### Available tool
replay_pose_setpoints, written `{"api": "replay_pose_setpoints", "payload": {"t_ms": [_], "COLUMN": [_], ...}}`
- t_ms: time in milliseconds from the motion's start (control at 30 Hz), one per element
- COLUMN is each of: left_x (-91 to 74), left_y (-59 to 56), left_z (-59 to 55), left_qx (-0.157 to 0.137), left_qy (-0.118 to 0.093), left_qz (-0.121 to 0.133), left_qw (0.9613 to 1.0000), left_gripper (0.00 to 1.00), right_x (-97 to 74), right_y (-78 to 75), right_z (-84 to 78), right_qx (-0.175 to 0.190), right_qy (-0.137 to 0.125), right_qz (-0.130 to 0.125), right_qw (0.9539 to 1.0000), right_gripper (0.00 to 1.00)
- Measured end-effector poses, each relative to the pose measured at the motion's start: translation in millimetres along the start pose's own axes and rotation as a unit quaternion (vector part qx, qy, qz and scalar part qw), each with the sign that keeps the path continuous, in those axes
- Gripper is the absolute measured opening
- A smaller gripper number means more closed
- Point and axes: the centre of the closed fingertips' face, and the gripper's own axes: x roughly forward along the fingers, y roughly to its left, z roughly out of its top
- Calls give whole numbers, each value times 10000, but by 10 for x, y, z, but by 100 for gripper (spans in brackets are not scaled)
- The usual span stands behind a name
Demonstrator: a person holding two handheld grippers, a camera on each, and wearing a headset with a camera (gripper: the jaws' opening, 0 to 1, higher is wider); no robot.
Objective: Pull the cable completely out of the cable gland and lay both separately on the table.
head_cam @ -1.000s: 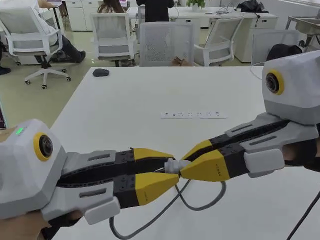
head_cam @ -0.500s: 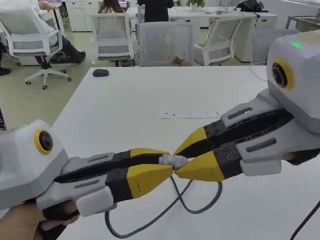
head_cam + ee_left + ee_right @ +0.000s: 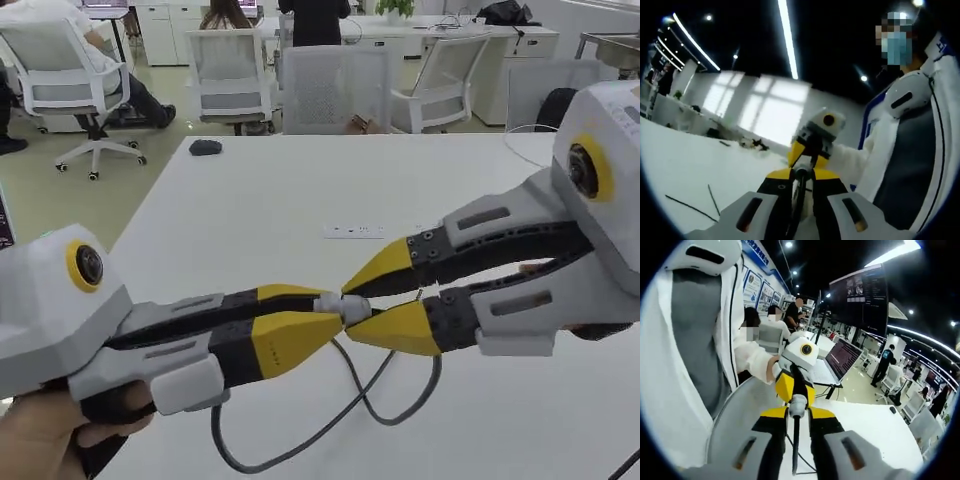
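Head view sets the work on the person's side of the flat white socket strip [image 3: 380, 230] lying on the white worktop [image 3: 250, 190]. Reaching towards the strip from one side, the left gripper [image 3: 338, 314] has its yellow-tipped fingers pressed shut on the small pale-grey plastic cable gland [image 3: 334, 303]. From the other side the right gripper [image 3: 354, 310] meets it tip to tip. Its fingers are drawn narrow and seem to pinch the thin grey cable [image 3: 320, 435] right at the gland's end, though the yellow tips hide the contact. The cable is still seated in the gland. It drops from there and lies in slack crossing loops on the worktop, farther from the strip than the gland.
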Motion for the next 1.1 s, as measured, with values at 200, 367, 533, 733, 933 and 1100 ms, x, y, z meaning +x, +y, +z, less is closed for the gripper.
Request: {"api": "replay_pose_setpoints", "payload": {"t_ms": [200,367,533,733,933,1100], "left_x": [16,27,63,86,86,85], "left_y": [-90,-119,-141,-135,-124,-106], "left_z": [109,162,135,160,145,138], "left_qx": [846,1048,1229,1296,1321,1261], "left_qy": [-34,-94,-32,-58,-35,-28], "left_qz": [-42,-93,-127,-150,-139,-125], "left_qw": [9964,9944,9923,9914,9911,9919], "left_gripper": [15,15,15,15,15,15], "right_x": [-169,-201,-149,-125,-102,-79], "right_y": [-93,-99,9,29,70,114], "right_z": [193,114,118,104,107,134], "right_qx": [1940,2548,2802,2919,3084,3036], "right_qy": [-1091,-1343,-1405,-1403,-1366,-1253], "right_qz": [313,547,798,862,923,850], "right_qw": [9744,9561,9462,9422,9369,9407], "right_gripper": [24,26,22,13,12,11]}}
